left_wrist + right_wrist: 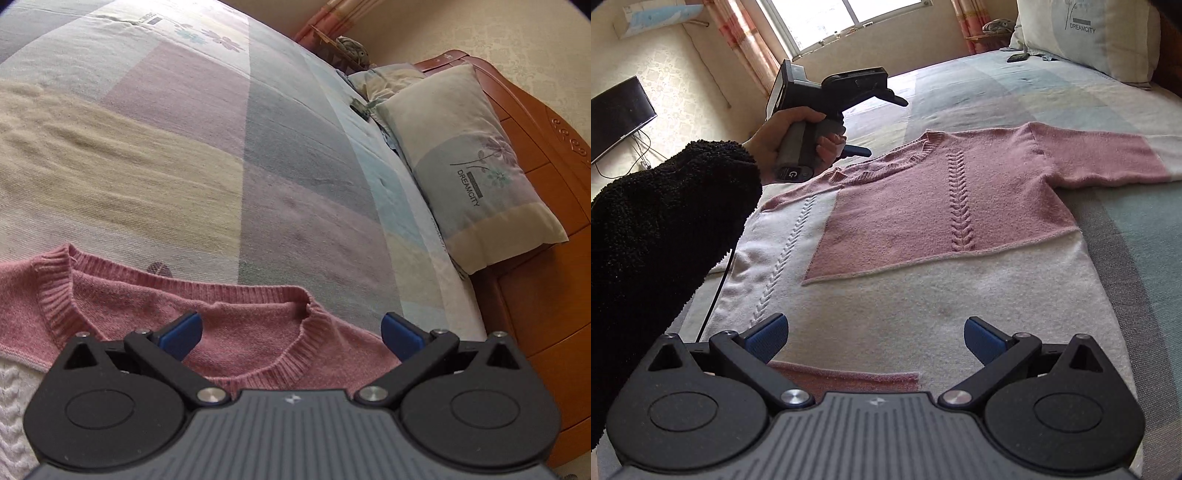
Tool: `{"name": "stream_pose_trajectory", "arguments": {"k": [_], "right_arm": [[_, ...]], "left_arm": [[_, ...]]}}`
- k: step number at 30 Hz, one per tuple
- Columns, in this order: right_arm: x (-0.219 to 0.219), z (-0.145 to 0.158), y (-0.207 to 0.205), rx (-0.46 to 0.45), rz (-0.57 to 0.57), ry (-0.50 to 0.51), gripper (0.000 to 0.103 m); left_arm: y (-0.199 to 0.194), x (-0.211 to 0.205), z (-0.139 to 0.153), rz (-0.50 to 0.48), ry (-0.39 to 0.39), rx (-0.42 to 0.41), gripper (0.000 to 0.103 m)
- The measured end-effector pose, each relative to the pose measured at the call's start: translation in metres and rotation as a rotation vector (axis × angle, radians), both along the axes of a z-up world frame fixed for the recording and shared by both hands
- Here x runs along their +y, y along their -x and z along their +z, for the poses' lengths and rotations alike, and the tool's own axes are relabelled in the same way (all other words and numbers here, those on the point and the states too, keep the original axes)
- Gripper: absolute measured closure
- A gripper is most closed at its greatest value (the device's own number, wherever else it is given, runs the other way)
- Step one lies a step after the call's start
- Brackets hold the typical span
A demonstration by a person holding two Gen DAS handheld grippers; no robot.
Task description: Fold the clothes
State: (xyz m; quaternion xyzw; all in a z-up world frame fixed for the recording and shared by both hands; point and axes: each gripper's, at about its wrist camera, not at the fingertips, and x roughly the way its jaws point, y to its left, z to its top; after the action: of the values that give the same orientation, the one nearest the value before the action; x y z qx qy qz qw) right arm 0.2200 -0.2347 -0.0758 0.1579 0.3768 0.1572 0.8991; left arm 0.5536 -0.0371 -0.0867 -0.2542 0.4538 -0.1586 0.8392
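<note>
While the pink-and-white sweater (923, 221) lies flat on the bed (258, 147), we hold both grippers spread. Our left gripper (291, 332) hovers over the collar (184, 291); our right gripper (875, 336) hovers over the hem.

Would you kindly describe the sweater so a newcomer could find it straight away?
Start at the bed with its pastel patchwork cover. The sweater lies flat across the near part, one sleeve stretched toward the pillow. It is the only knit: pink on top, white below, with a braided cable down the front.
</note>
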Motion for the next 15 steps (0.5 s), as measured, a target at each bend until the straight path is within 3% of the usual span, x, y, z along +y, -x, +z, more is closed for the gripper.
{"name": "stream_pose_trajectory", "arguments": {"k": [3, 6, 9, 15], "right_arm": [[0.000, 0.000, 0.002, 0.004, 0.000, -0.001, 0.000], [-0.001, 0.000, 0.003, 0.010, -0.001, -0.002, 0.000], [-0.005, -0.002, 0.004, 0.016, -0.011, 0.000, 0.000], [-0.012, -0.002, 0.002, 0.028, -0.016, -0.049, 0.000]], "left_arm": [[0.000, -0.013, -0.010, 0.015, -0.076, -0.011, 0.001], [-0.012, -0.015, -0.024, 0.030, -0.076, -0.013, 0.001], [-0.019, -0.017, -0.018, 0.064, -0.107, -0.053, 0.001], [-0.005, -0.030, -0.004, -0.031, -0.047, -0.049, 0.001]]}}
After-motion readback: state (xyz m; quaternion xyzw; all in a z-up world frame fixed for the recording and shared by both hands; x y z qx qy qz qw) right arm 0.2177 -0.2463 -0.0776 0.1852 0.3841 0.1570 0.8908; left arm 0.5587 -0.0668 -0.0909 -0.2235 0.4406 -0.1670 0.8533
